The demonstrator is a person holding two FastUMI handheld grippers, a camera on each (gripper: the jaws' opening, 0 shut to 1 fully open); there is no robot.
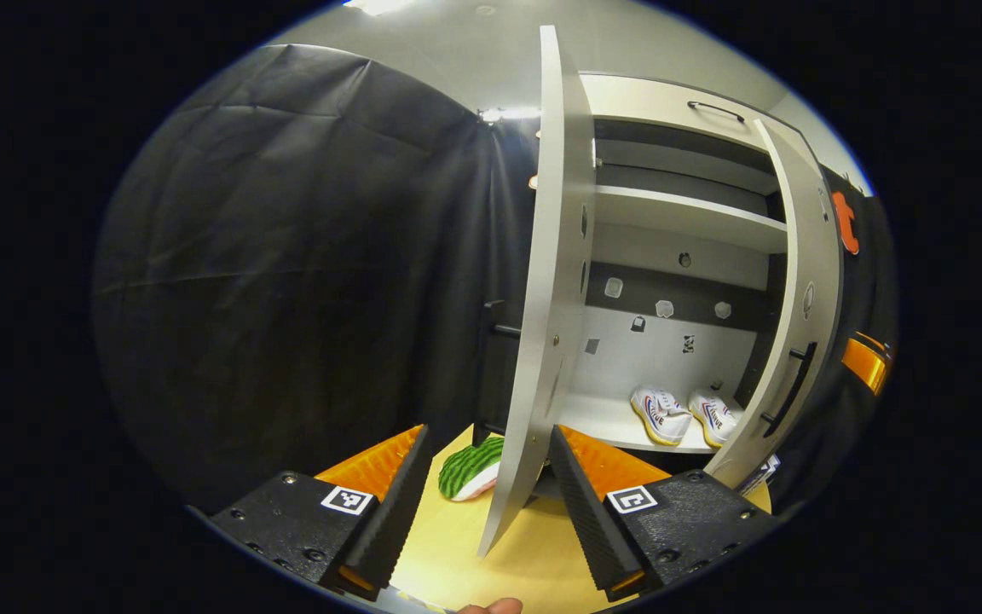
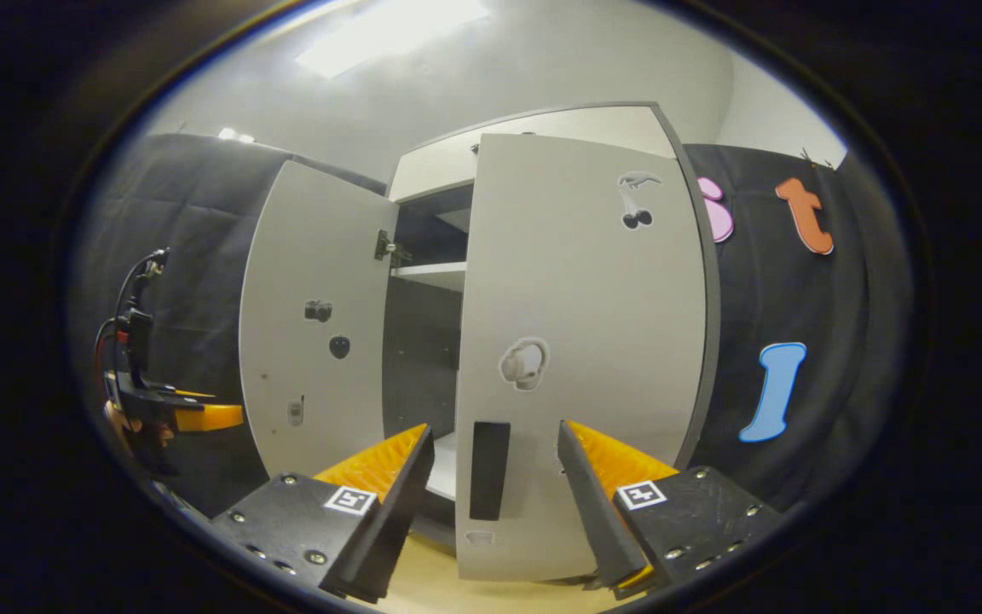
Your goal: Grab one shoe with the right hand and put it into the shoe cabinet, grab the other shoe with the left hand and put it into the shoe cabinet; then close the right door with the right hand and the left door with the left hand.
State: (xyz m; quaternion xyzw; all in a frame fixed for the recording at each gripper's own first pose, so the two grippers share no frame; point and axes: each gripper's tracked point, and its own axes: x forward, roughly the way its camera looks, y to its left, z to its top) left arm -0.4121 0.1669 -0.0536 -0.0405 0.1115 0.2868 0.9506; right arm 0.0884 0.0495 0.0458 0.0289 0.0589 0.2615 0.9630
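Two white shoes [image 1: 661, 415] [image 1: 713, 415] lie side by side on the lower shelf of the pale shoe cabinet [image 1: 678, 213]. The cabinet's left door [image 1: 555, 281] stands wide open and edge-on, its lower edge between the spread fingers of my left gripper [image 1: 488, 435], which is open. In the right gripper view the right door [image 2: 580, 341] is swung most of the way across the opening. Its dark handle [image 2: 489, 469] sits between the fingers of my right gripper [image 2: 493, 431], open and gripping nothing. The left door [image 2: 312, 324] stays open there.
A green watermelon-slice toy [image 1: 470, 469] lies on the yellow table [image 1: 534, 554] behind the left door. The other gripper [image 2: 158, 409] and its cable show at far left in the right gripper view. Black cloth walls surround the cabinet.
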